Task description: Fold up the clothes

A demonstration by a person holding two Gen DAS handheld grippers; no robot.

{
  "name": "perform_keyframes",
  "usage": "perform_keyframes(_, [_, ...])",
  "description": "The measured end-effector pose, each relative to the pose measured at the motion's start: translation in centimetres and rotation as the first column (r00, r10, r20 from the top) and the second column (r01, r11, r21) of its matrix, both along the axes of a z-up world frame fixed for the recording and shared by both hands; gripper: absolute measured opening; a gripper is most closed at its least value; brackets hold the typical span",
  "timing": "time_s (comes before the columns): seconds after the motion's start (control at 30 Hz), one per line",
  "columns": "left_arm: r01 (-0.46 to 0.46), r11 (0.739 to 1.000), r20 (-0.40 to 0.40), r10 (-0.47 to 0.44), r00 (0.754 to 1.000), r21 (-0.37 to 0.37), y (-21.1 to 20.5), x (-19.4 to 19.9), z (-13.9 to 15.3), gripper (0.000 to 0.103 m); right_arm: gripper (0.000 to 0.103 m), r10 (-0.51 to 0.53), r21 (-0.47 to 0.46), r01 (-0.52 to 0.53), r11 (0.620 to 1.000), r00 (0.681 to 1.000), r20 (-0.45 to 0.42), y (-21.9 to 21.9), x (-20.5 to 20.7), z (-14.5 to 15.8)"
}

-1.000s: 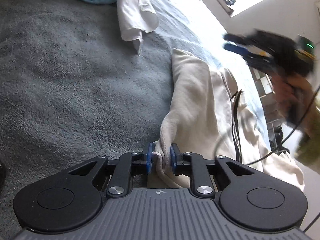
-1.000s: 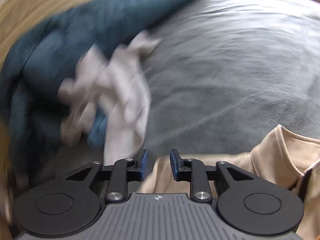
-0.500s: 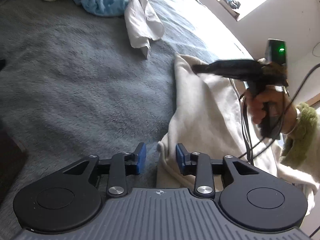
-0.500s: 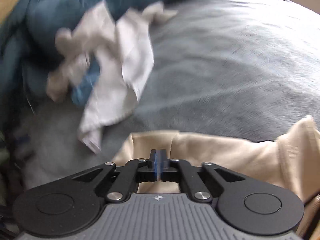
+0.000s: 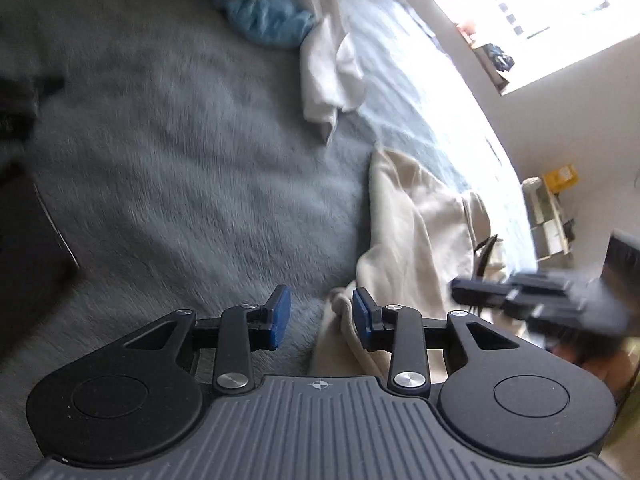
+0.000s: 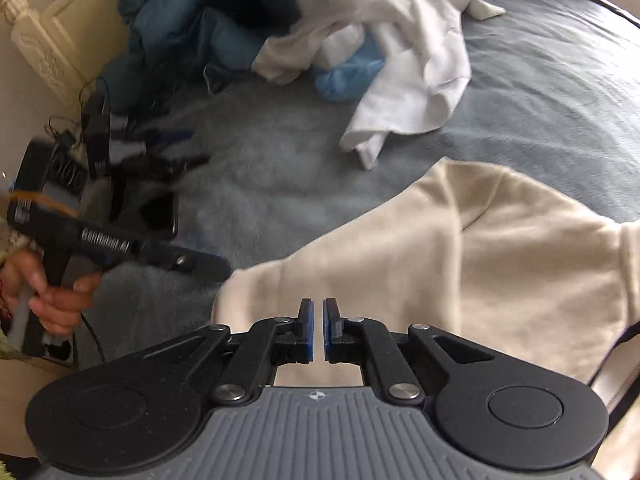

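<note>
From my left wrist, the cream sweatshirt lies in a long rumpled band on the grey-blue bed, running away from me toward the window. My left fingers stand partly apart, holding nothing; the thick hem bunches just inside my right-hand pad without being pinched. My right gripper shows as a dark blur over the far side of the garment. The cloth looks soft, fairly heavy and limp, so I judge it will sag and drag rather than hold a crease; the ribbed hem is the firmest place to take it.

From my right wrist, my right fingers are closed to a thin slit, with no cloth visibly caught between them. The sweatshirt spreads flat below and right of them. A white and blue clothes pile waits farther up the bed.
</note>
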State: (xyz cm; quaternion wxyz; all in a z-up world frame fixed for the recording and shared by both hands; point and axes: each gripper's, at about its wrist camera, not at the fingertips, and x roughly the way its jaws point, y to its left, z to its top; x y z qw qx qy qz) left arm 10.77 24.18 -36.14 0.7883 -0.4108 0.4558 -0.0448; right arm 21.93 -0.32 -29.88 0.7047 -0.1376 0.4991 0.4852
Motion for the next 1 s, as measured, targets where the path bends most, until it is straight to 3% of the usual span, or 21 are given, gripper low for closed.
perform_keyframes(0.17, [-0.095,0.975,-0.084,0.079,0.993,-0.201,1.0,0.4,-2.4,0.033,0.012,-0.035,0.02,0.034,0.999,0.999,0.031,0.5,-0.5,-0.3])
perform_keyframes(0.33, [-0.147,0.94,-0.129,0.112,0.985,-0.309,0.6,1.3,-4.0,0.027,0.016,-0.084,0.042,0.083,0.996,0.996,0.027,0.5,0.3,0.0])
perform_keyframes(0.4, [-0.148,0.944,-0.124,0.116,0.985,-0.294,0.1,1.4,-4.0,0.011,0.016,-0.08,0.049,0.078,0.996,0.996,0.041,1.1,0.3,0.0])
perform_keyframes(0.57, [-0.126,0.98,-0.071,0.116,0.991,-0.157,-1.0,1.0,-2.0,0.006,0.016,0.02,0.072,-0.027,0.997,0.994,0.106,4.4,-0.4,-0.3])
perform_keyframes(0.63, [-0.149,0.982,-0.067,0.142,0.988,-0.114,-1.4,0.7,-1.3,0.006,0.016,0.121,0.024,-0.126,0.992,0.981,0.149,6.7,-1.1,-1.1])
perform_keyframes(0.7, [-0.2,0.976,-0.066,0.195,0.979,-0.083,-1.6,0.1,-0.8,0.005,0.014,0.206,-0.091,-0.193,0.977,0.962,0.176,8.1,-1.3,-2.9])
perform_keyframes(0.77, [-0.282,0.953,-0.101,0.271,0.957,-0.115,-1.5,-0.9,-1.2,0.005,0.008,0.226,-0.184,-0.191,0.964,0.955,0.193,8.1,-0.7,-4.5])
perform_keyframes(0.87, [-0.376,0.912,-0.15,0.354,0.923,-0.163,-1.8,-2.1,-2.4,0.005,0.0,0.159,-0.196,-0.127,0.972,0.974,0.159,7.2,1.1,-5.0])
perform_keyframes(1.0, [-0.468,0.849,-0.174,0.436,0.883,-0.245,-1.8,-3.1,-3.6,0.005,0.0,0.154,-0.21,-0.116,0.971,0.972,0.178,7.2,1.5,-5.1])
